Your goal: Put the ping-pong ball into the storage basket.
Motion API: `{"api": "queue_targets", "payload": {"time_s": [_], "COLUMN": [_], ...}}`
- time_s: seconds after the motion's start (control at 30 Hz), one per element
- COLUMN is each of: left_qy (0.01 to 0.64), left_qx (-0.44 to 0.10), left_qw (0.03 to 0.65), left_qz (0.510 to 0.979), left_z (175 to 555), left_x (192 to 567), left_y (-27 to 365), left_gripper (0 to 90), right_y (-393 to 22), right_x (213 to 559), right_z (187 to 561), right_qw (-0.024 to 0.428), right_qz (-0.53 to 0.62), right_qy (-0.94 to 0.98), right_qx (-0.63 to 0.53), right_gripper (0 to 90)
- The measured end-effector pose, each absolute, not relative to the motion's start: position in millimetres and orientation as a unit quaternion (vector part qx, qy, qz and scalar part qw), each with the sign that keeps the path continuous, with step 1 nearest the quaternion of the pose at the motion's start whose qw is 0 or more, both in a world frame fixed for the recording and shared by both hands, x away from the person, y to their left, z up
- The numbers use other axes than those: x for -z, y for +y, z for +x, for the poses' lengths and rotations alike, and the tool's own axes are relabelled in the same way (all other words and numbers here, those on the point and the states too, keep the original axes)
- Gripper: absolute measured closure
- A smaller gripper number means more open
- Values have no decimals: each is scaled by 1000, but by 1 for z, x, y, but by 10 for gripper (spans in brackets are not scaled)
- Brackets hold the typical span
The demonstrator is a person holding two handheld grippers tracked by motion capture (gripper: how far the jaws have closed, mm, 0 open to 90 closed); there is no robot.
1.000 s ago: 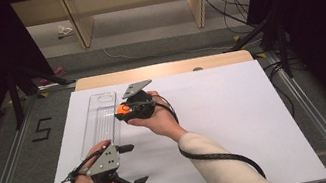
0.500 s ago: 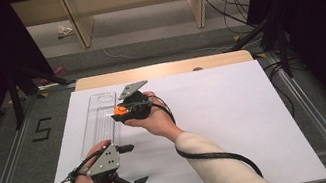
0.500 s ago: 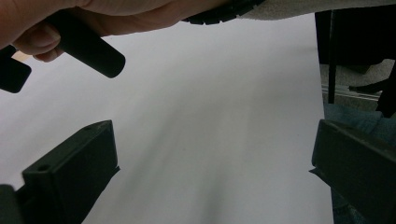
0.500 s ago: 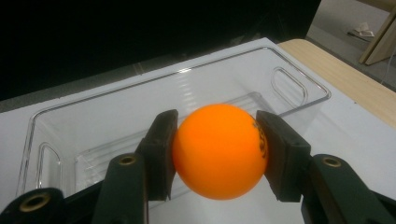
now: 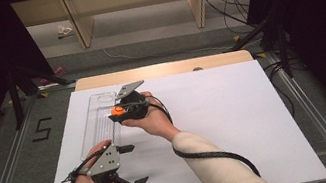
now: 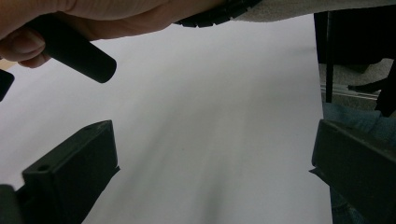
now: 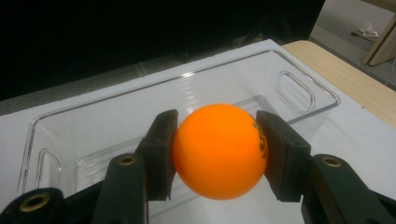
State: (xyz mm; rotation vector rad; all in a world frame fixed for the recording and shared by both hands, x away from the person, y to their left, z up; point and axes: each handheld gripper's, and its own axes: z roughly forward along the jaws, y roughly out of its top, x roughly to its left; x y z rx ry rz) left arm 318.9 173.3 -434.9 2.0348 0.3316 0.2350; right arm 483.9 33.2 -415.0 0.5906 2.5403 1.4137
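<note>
— Where is the orange ball [image 7: 219,151] in all this?

— Pinched in the right hand-held gripper [image 5: 121,110], left of centre in the high view. In the right gripper view both pads press on its sides, and it sits in the lower middle of that frame, clear of any surface.

— And the clear tray [image 5: 98,125]?

— Lying lengthwise on the white sheet of the bench [image 5: 238,124], in the left half of the high view. The ball hangs at its right-hand long wall, about level with the rim or a little above. Whether it is already over the inside or just beside the wall, I cannot say for sure from here; the right gripper view has the tray [image 7: 299,91] lying open behind the ball, and I see nothing in it.

— So how far along would you call it?

— The pick-up looks done, and the carry nearly so. What is left, I judge, is to bring the ball fully over the tray, lower it and let go.

— Is the other hand doing anything?

— The left hand-held gripper [image 5: 129,171] rests low on the sheet in the lower left, near the tray's near end, not touching it as far as I can tell. Its jaws are spread wide with nothing between them but bare white sheet in the left gripper view.
</note>
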Motion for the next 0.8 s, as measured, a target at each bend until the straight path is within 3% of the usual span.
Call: {"api": "queue_targets", "payload": {"time_s": [0.8], "left_qy": [135], "left_qx": [-95], "left_qw": [507], "left_qz": [846], "left_z": [319], "left_x": [435], "left_y": [173], "left_gripper": [0], "right_y": [45], "right_x": [412], "right_z": [488], "right_qw": [85], "right_qz": [191], "right_qy": [856], "right_qx": [-472], "right_gripper": [516]}}
